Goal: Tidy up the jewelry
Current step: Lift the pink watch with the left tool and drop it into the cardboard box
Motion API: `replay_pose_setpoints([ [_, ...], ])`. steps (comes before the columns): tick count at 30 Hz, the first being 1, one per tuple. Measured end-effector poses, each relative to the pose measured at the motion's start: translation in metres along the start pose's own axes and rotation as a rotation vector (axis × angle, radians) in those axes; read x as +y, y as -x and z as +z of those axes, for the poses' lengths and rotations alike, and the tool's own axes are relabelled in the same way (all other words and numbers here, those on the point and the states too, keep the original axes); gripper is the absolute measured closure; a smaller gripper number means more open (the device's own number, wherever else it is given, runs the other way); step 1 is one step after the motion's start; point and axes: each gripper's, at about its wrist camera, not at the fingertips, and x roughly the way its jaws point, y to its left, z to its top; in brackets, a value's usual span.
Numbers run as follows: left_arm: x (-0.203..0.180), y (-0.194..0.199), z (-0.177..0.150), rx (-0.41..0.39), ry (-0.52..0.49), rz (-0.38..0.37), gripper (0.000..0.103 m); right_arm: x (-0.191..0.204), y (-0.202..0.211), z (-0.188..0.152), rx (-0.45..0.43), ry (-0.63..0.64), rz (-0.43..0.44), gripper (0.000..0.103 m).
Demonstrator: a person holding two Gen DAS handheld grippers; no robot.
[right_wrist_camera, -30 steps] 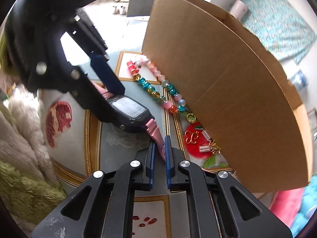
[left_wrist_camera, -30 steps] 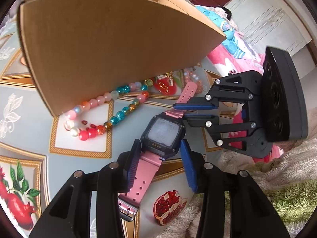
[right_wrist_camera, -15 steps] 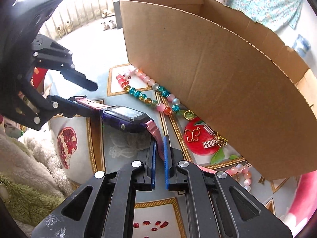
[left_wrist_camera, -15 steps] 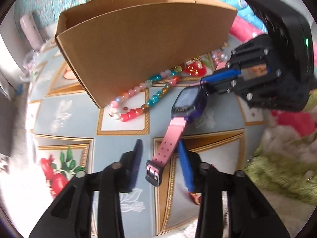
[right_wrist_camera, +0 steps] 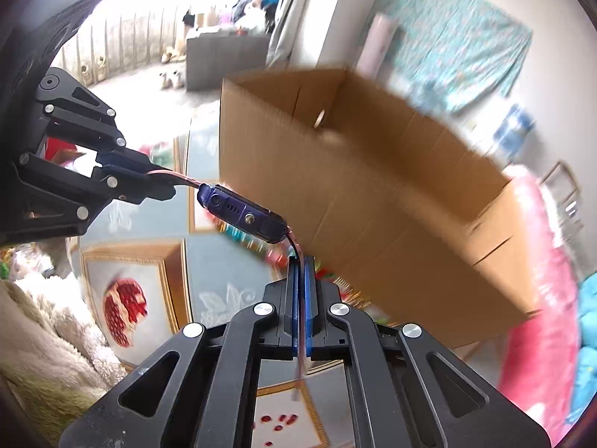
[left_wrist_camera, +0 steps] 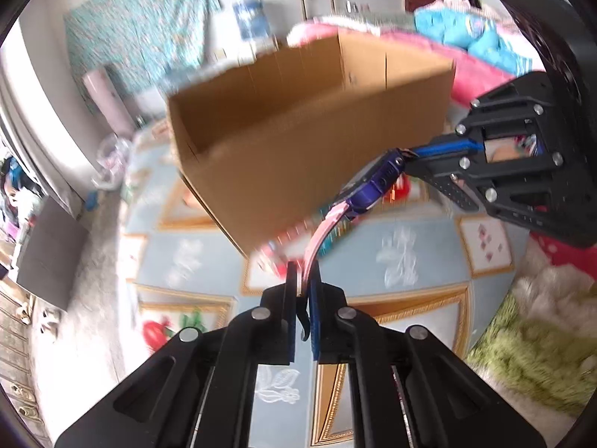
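Pink-strapped smartwatch (left_wrist_camera: 367, 186) airborne beside cardboard box (left_wrist_camera: 298, 142) | left tool (left_wrist_camera: 303, 291) just closed on one strap, right tool (right_wrist_camera: 301, 280) clamps other | step: transfer | next: lift over rim, release together

The watch (right_wrist_camera: 241, 215), dark purple body on pink straps, hung clear of the table, stretched between its strap ends beside the open cardboard box (right_wrist_camera: 377, 201); blurred beads (left_wrist_camera: 283, 246), probably the necklace, lay below.
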Motion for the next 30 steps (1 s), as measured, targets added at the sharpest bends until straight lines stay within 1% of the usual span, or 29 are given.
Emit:
replay_pose_setpoints([
  [3,0.007,0.029,0.019,-0.091,0.003,0.025,0.098,-0.006,0.03,0.0,-0.088,0.013,-0.067,0.102],
  [5,0.01,0.045,0.035,-0.156,0.002,0.044,0.098,-0.015,0.042,0.008,-0.149,0.029,-0.111,0.102],
  [7,0.023,0.055,0.056,-0.223,0.004,0.052,0.098,-0.031,0.047,0.029,-0.211,0.055,-0.159,0.102],
  [8,0.026,0.059,0.06,-0.237,0.01,0.047,0.098,-0.033,0.048,0.037,-0.221,0.063,-0.166,0.102],
  [9,0.032,0.057,0.072,-0.245,0.019,0.028,0.098,-0.041,0.046,0.049,-0.233,0.067,-0.169,0.102],
  [10,0.036,0.053,0.086,-0.245,0.028,0.01,0.098,-0.047,0.039,0.061,-0.226,0.068,-0.158,0.102],
  [11,0.045,0.044,0.099,-0.23,0.038,-0.001,0.098,-0.059,0.03,0.07,-0.208,0.067,-0.139,0.102],
  [12,0.059,0.035,0.108,-0.195,0.05,-0.019,0.097,-0.075,0.017,0.078,-0.175,0.059,-0.11,0.102],
  [14,0.076,0.0,0.129,-0.092,0.093,-0.079,0.097,-0.104,-0.02,0.088,-0.058,0.036,-0.012,0.102],
  [15,0.083,-0.014,0.137,-0.046,0.103,-0.103,0.097,-0.113,-0.03,0.093,-0.01,0.026,0.03,0.102],
  [16,0.092,-0.035,0.145,0.012,0.117,-0.114,0.097,-0.121,-0.051,0.097,0.067,0.015,0.089,0.102],
  [18,0.097,-0.065,0.152,0.082,0.106,-0.13,0.095,-0.136,-0.086,0.099,0.173,-0.003,0.17,0.102],
  [20,0.099,-0.09,0.158,0.137,0.089,-0.106,0.093,-0.145,-0.118,0.102,0.267,-0.003,0.224,0.102],
  [22,0.095,-0.106,0.158,0.167,0.076,-0.115,0.093,-0.153,-0.151,0.104,0.344,0.001,0.29,0.102],
  [23,0.094,-0.111,0.159,0.179,0.075,-0.109,0.087,-0.155,-0.165,0.105,0.369,0.022,0.28,0.1],
  [24,0.095,-0.115,0.161,0.188,0.081,-0.102,0.078,-0.158,-0.174,0.107,0.383,0.029,0.261,0.095],
  [25,0.097,-0.116,0.162,0.185,0.089,-0.107,0.073,-0.16,-0.183,0.107,0.401,0.027,0.26,0.092],
  [26,0.099,-0.117,0.164,0.177,0.102,-0.116,0.061,-0.165,-0.194,0.107,0.423,0.019,0.267,0.085],
  [27,0.102,-0.115,0.167,0.166,0.114,-0.115,0.057,-0.171,-0.194,0.111,0.425,0.009,0.256,0.077],
  [28,0.105,-0.115,0.168,0.152,0.121,-0.113,0.056,-0.177,-0.196,0.113,0.425,-0.005,0.24,0.075],
  [30,0.11,-0.114,0.169,0.13,0.133,-0.106,0.056,-0.188,-0.201,0.112,0.442,-0.057,0.247,0.075],
])
